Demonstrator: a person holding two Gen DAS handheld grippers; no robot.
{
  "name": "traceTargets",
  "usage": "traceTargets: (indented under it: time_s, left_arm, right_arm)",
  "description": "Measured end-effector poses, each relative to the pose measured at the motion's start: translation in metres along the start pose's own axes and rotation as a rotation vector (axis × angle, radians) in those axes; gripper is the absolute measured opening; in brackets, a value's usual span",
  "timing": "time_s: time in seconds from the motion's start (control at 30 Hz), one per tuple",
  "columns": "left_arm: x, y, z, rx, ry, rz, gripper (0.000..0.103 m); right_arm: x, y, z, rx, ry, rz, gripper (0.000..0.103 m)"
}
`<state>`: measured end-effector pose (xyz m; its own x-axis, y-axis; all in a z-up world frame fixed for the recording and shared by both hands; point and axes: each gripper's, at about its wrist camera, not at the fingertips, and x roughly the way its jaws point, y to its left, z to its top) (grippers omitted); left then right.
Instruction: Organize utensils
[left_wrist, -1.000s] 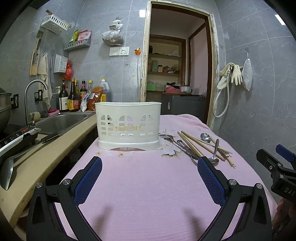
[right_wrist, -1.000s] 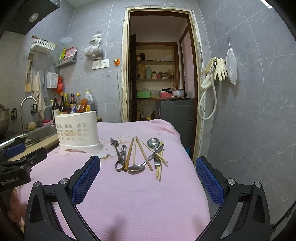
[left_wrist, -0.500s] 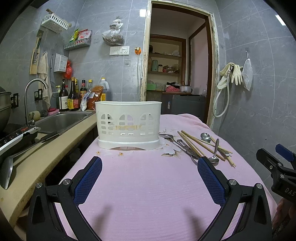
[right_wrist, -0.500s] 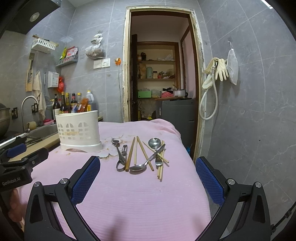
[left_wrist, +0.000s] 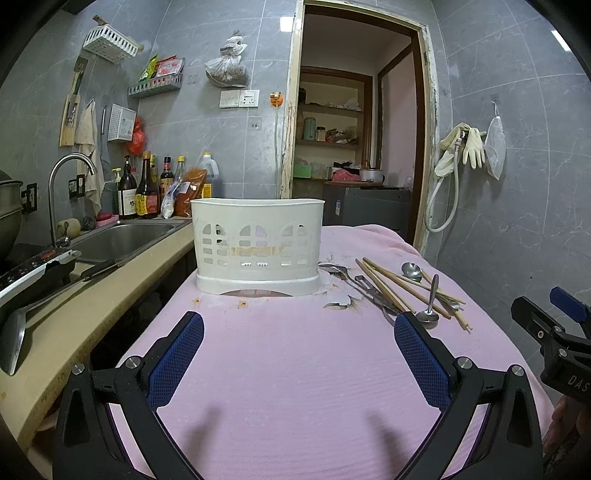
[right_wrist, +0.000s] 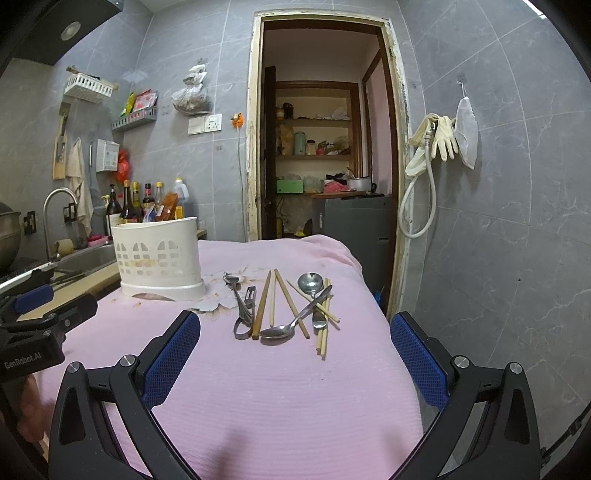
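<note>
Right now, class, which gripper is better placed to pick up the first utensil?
The right gripper: it is open and faces the spoons and chopsticks directly. The left gripper, also open, faces the white basket instead.

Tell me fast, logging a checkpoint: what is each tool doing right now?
Left tool: open, holding nothing.
Right tool: open, holding nothing.

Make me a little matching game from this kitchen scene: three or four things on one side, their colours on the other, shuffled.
Things:
1. utensil basket
2. table cloth
3. chopsticks
4. gripper pads

Colours:
a. blue
b. light wood brown
c. white
d. pink

Pairs: 1-c, 2-d, 3-b, 4-a
</note>
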<state>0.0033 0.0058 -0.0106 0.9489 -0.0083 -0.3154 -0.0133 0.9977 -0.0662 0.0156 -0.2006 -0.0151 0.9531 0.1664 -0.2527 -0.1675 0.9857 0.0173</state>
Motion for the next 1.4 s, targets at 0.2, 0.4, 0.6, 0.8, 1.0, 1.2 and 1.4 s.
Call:
traceTargets:
  time_s: [0.2, 0.4, 0.6, 0.8, 1.0, 1.2, 1.4]
  left_arm:
    - [0.0004, 0.0006, 0.0002, -0.001, 0.003, -0.001, 0.101]
    - [0.0008, 0.0009, -0.0003, -0.003, 0.010, -0.001, 0.101]
    - [0.0010, 0.0009, -0.0001, -0.004, 0.010, -0.001, 0.101]
    - [0.0011, 0.0009, -0.0002, -0.004, 0.011, -0.001, 0.101]
    - [0.0014, 0.0006, -0.0004, -0.004, 0.014, -0.002, 0.101]
    - [0.0016, 0.0006, -0.0010, -0.005, 0.016, 0.000, 0.101]
    - [0.0086, -0.0002, 0.0023, -0.011, 0.034, -0.001, 0.101]
  right_arm:
    - [-0.0001, 0.0000, 0.0005, -0.001, -0.001, -0.001, 0.103]
    - [0.0000, 0.0000, 0.0005, -0.001, 0.002, -0.001, 0.103]
    - [0.0002, 0.0020, -0.0015, -0.002, 0.004, 0.001, 0.103]
    - [0.0005, 0.0013, -0.0001, -0.002, 0.005, 0.000, 0.103]
    - [0.0004, 0.0020, -0.0008, -0.002, 0.005, 0.001, 0.103]
    - [0.0008, 0.0019, -0.0004, -0.003, 0.008, -0.001, 0.103]
    - [0.0041, 0.0012, -0.0026, 0.000, 0.011, 0.004, 0.103]
